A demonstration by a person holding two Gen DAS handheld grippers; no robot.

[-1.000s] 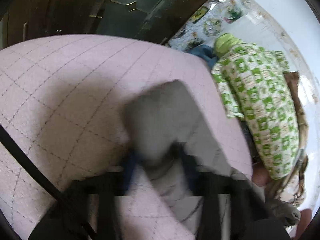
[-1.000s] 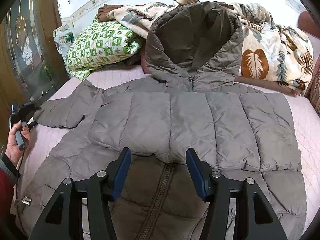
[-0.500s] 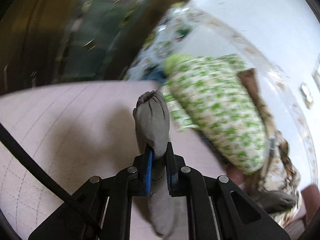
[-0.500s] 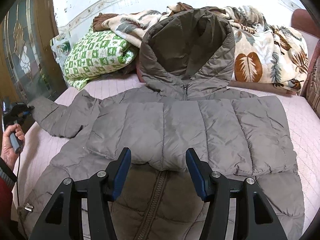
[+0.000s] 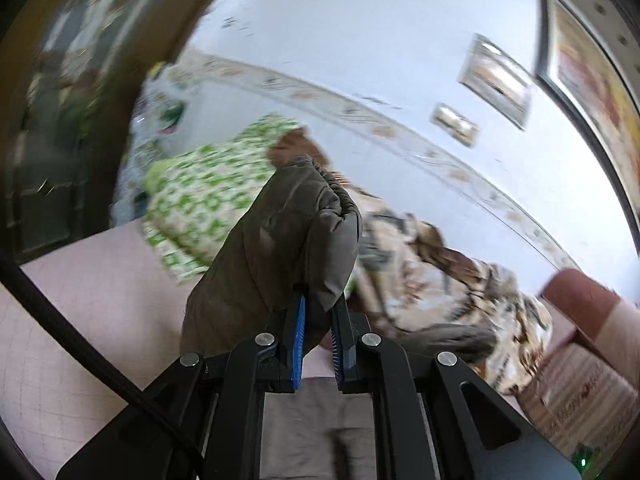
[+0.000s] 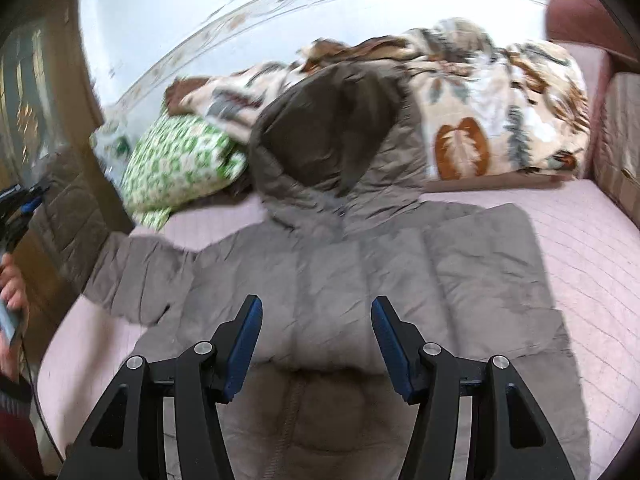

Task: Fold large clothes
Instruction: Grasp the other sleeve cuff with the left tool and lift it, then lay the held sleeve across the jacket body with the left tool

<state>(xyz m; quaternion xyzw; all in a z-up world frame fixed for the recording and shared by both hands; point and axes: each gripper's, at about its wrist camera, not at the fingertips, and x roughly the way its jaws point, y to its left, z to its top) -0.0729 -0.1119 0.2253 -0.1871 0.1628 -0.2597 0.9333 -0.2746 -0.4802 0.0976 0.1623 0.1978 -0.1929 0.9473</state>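
Since the earlier frames the left tool (image 5: 317, 322) had risen off the bed, lifting the sleeve (image 5: 280, 240) it was pinching by the cuff, its jaws pressed together on the fabric. The right tool (image 6: 316, 344) hovered with jaws spread and nothing between them, just above the grey jacket (image 6: 360, 280) lying flat on the pink bed (image 6: 580, 232). Beyond the hood (image 6: 332, 132) lay a green-patterned pillow (image 6: 176, 160) and a leaf-print blanket (image 6: 500, 120) against the wall.
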